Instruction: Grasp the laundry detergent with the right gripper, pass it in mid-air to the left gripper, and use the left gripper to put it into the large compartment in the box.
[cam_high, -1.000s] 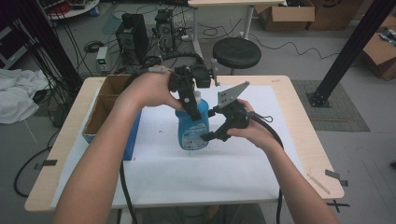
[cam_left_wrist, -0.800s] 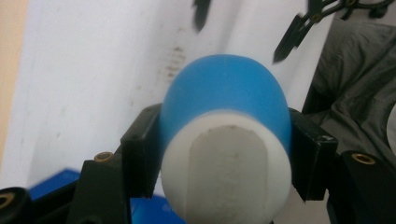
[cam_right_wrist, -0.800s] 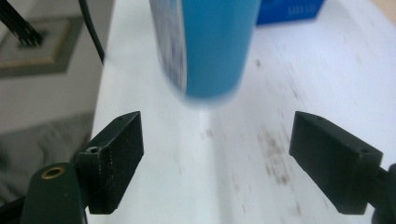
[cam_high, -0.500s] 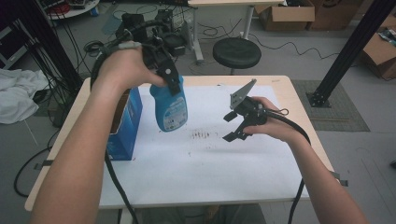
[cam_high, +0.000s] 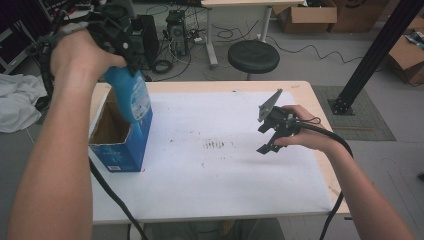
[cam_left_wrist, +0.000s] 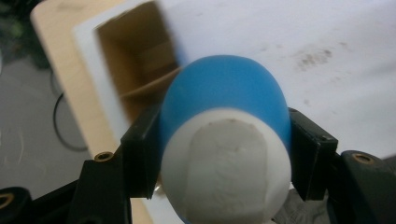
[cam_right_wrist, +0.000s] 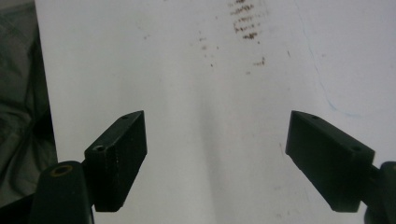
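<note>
White tabletop (cam_high: 225, 180): left gripper (cam_high: 131, 44) jaws clamp blue bottle (cam_high: 131, 97), label unreadable.

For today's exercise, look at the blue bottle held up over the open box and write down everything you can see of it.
The blue plastic bottle has a smooth, rounded body and a white label on one face. It hangs tilted in the air, its lower end just above the open top of the blue cardboard box at the table's left edge. The left gripper is shut on its upper part, one black pad pressing each side. Its cap is hidden by the gripper and hand. Nothing else touches it.
</note>
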